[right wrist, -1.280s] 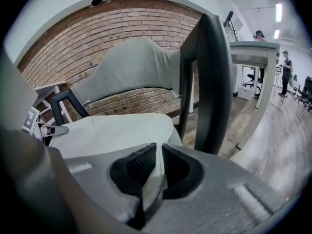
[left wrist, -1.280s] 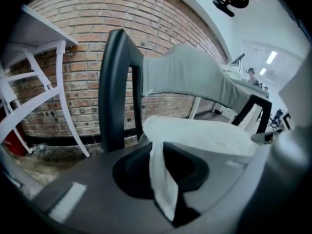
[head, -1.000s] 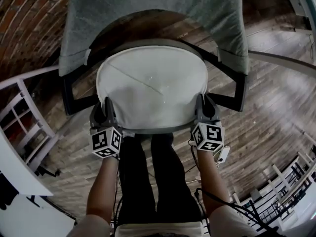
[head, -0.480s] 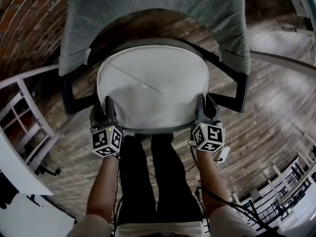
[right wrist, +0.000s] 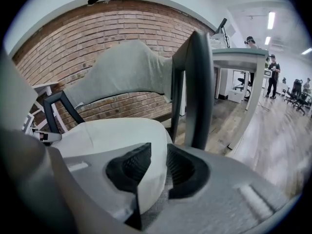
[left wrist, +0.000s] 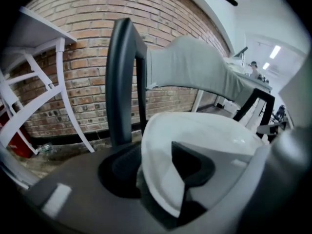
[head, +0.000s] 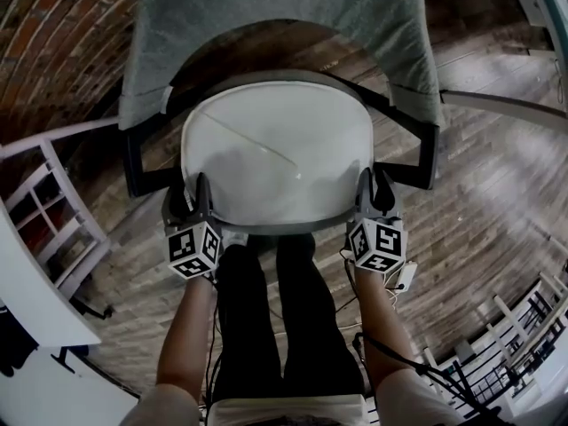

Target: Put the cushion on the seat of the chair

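Two grippers at the front of the chair, one at each front corner of the cushion. Nearest: dark-trousered legs (head: 275, 327) and forearms (head: 188, 327), then the marker cubes (head: 193, 251). Left gripper (head: 193, 189): on the front-left edge of the white cushion (head: 275, 145); jaws just been opening, now spread, cushion edge between the pads but loose, with a gap on the outer pad's side in the left gripper view. Right gripper (head: 374, 183): mirrors that at the front-right edge; jaws likewise just been opening, now apart, cushion rim between them, not pinched. Cushion: lies flat on the seat (head: 266, 228), covers nearly all of it, leaves only a thin grey rim showing in front. Beyond: black arm frames (head: 133, 162) either side, grey fabric backrest (head: 266, 16) arching over the rear. Farther out: plank floor (head: 497, 193), brick wall (head: 53, 34) behind, white frame (head: 53, 140) off to the left.
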A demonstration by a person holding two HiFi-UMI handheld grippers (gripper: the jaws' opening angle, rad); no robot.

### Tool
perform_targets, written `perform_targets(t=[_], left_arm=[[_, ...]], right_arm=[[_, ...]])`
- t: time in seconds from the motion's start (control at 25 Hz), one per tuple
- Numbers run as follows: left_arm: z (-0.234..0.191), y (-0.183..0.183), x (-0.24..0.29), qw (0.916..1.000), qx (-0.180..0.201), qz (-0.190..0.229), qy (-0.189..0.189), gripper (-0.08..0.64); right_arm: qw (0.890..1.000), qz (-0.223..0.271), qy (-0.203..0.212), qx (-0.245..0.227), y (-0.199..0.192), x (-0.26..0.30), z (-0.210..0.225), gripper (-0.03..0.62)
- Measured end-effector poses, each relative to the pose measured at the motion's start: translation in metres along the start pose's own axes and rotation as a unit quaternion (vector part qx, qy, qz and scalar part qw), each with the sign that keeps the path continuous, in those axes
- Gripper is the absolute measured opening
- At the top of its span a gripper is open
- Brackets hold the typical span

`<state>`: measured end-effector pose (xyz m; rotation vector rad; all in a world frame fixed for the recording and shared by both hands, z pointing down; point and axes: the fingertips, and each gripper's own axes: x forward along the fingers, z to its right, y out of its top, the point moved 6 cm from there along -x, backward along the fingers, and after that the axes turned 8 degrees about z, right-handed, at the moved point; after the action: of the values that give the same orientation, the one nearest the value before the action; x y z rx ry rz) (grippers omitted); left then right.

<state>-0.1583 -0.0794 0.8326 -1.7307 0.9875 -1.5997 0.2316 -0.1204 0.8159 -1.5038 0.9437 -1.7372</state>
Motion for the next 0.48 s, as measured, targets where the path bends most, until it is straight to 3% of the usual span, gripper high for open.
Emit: perform_targets(t=[0.2, 0.48], left_arm=[[0.000, 0.018, -0.019, 0.9996, 0.014, 0.000, -0.024, 0.160], [0.006, 0.073, -0.068, 0.9976, 0.029, 0.023, -0.059, 0.160]], right_arm=[[1.000, 0.009, 0.008, 0.004, 0.019, -0.023, -0.013, 0.098], [0.999, 0.034, 0.026, 0.021, 0.065, -0.076, -0.054, 0.097]])
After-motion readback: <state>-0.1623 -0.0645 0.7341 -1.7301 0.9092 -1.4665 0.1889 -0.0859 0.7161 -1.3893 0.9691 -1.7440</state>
